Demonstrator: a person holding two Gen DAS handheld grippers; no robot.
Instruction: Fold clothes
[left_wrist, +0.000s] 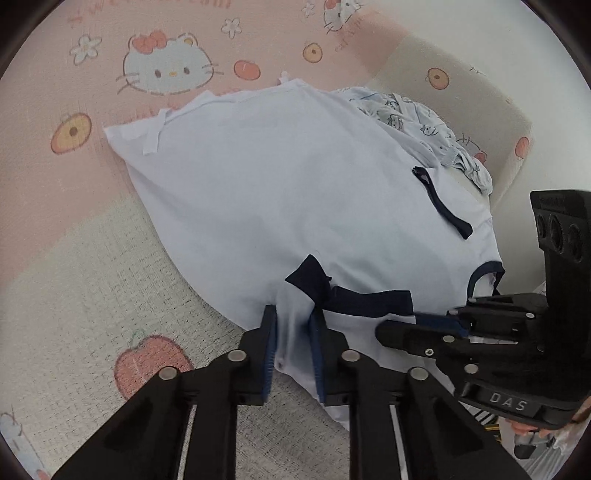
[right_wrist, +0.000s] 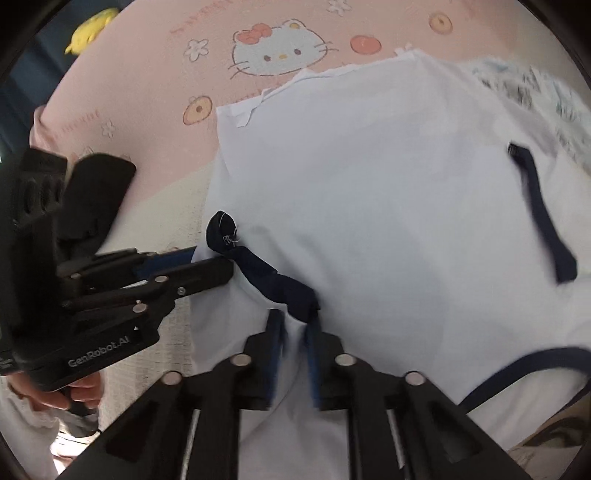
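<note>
White garment (left_wrist: 288, 206) with navy trim lies spread on the mat, fills centre of both views, near edge bunched at bottom centre where both claws meet it

Left wrist view: left gripper (left_wrist: 293, 332) bottom centre, jaws nearly closed, pinching a fold of white cloth between blue pads, just below the navy band (left_wrist: 354, 299). Right gripper (left_wrist: 436, 325) comes in from lower right, jaws closed flat on the cloth edge beside the navy band, hand (left_wrist: 535, 424) partly seen under it at right edge

Right wrist view: right gripper (right_wrist: 295, 332) bottom centre, jaws nearly together with white cloth and end of navy band (right_wrist: 273, 277) clamped between pads. Left gripper (right_wrist: 199, 266) enters from left, tips on garment edge next to navy knot; fingers (right_wrist: 74, 395) of person's hand (right_wrist: 62, 397) at lower left

Farther up: second navy strip (left_wrist: 443, 206) on right part of garment. Far hem with white ties (left_wrist: 155, 129) at upper left. Patterned light blue cloth (left_wrist: 424, 125) heaped at upper right, touching the garment's far edge

Pink and cream play mat (left_wrist: 92, 258) with cartoon cat (left_wrist: 170, 66) print across the top. Yellow toy (right_wrist: 92, 27) at upper left corner in right view, blurred
</note>
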